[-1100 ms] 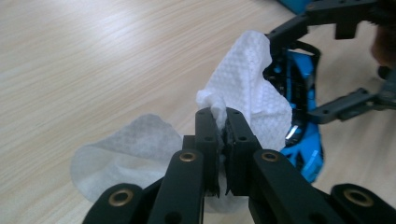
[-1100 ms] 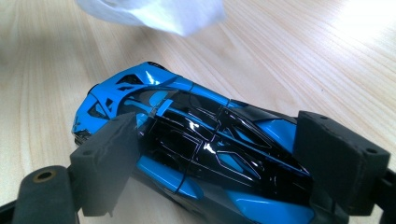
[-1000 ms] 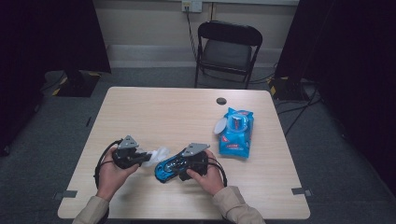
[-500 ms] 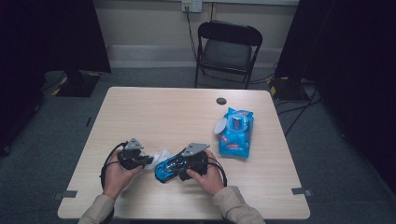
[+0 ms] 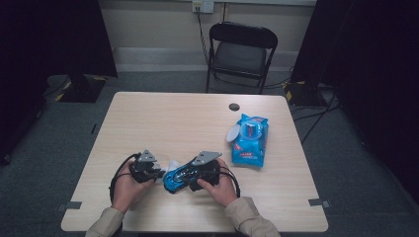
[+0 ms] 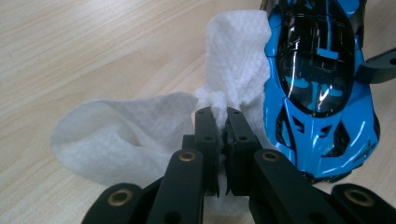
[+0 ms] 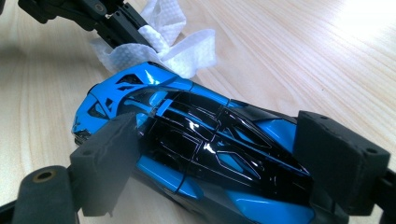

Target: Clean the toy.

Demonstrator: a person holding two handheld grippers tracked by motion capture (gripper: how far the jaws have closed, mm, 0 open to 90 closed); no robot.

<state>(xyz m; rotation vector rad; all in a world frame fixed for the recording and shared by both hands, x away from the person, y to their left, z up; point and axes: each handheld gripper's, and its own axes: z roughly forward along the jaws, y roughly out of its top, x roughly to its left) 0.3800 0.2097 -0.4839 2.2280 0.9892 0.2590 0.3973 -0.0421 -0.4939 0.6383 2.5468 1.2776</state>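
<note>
- The left gripper point(image 5: 159, 174), a black two-jaw tool topped by a grey three-cornered plate, sits in the person's left hand point(image 5: 126, 187) near the table's 7 o'clock edge in the high view.
- In the left gripper view its jaws stand almost together, with a fold of the white textured paper wipe point(image 6: 140, 135) pinched between the pads.
- The wipe spreads out from that pinch toward 9 o'clock and rises toward 12 o'clock, where it lies against the side of the car.
- The glossy blue and black plastic toy sports car point(image 7: 196, 149) lies between the two grippers, low on the pale wooden table point(image 5: 197, 123) at about 6 o'clock in the high view.
- The right gripper point(image 7: 219, 163) is clamped across the car's body: one black foam pad presses its flank at 8 o'clock in the right gripper view, and the other presses the opposite flank at 4 o'clock.
- These jaws stand wide, spread by the width of the car.
- The person's right hand point(image 5: 220, 185) holds this gripper just right of the car in the high view.
- In the right gripper view the left gripper's tips come in at 11 o'clock, carrying the wipe against the car's nose.
- A blue soft pack of wipes point(image 5: 250, 140) with its flap open lies well apart, toward 3 o'clock on the table.
- A black folding chair point(image 5: 239, 54) stands beyond the table at 12 o'clock.
</note>
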